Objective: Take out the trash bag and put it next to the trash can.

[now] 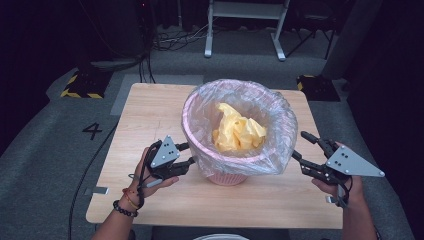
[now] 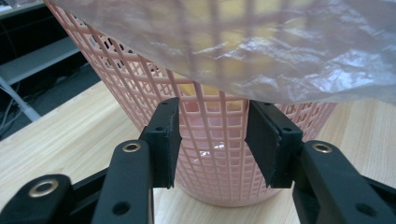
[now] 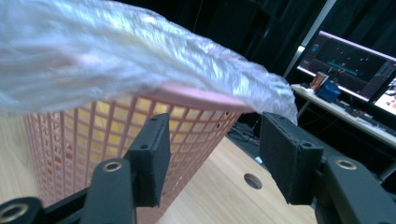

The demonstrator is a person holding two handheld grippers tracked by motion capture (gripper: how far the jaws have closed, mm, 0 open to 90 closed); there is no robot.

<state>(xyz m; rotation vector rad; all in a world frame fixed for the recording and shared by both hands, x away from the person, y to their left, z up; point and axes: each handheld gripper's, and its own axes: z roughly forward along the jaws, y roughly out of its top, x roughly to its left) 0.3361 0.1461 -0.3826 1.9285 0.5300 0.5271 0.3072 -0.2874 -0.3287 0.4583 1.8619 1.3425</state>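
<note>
Pink lattice plastic basket (image 1: 227, 175) with clear liner bag (image 1: 280, 125) and crumpled yellow paper (image 1: 237, 130) sits mid-table (image 1: 150, 110); left gripper (image 1: 186, 154) and right gripper (image 1: 303, 148) flank it, jaws released, bag apparently not yet grasped.

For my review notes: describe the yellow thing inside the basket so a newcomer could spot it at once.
Start at the wooden table, then find the pink lattice basket standing at its middle, lined with a clear plastic bag folded over the rim. The crumpled yellow wad lies inside that liner, the one bright yellow item between the left gripper and right gripper.
</note>
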